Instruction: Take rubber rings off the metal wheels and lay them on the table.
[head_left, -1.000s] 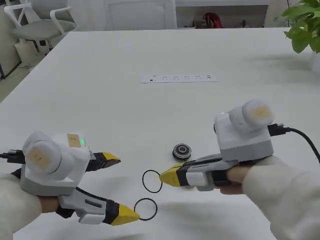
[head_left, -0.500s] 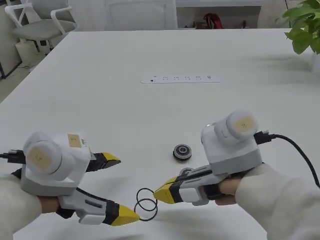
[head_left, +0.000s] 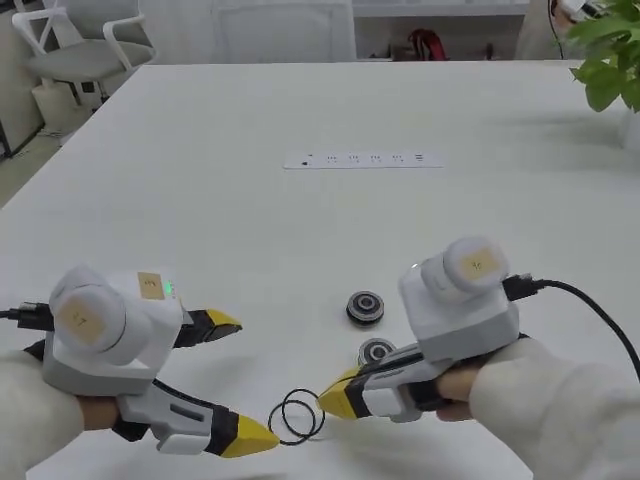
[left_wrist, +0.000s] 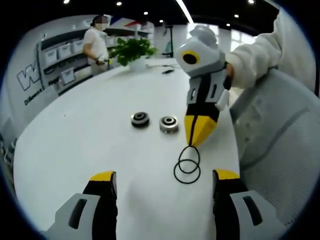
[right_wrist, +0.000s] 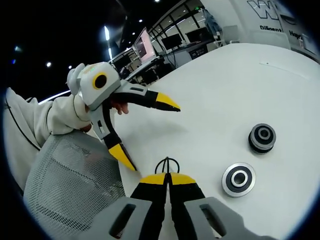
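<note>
Your table (head_left: 250, 230) spreads wide and white ahead of you, with a power strip (head_left: 362, 158) lying flat well up its middle. Your left gripper (head_left: 248, 380) hangs low over the near part of the table, jaws spread wide and holding nothing. Your right gripper (head_left: 330, 399) points in toward it from the other side, tip down at the tabletop. Its jaws are pressed together on the edge of one ring, and a thin black loop pokes out past the yellow tips in the right gripper view. Just beyond that gripper stand two wheels, close together but apart: the far wheel (head_left: 365, 306) has a dark rim, and the near wheel (head_left: 376, 352) looks silvery. The rings (head_left: 297, 415) — two thin black loops, overlapping — lie flat on the table between your two grippers.
</note>
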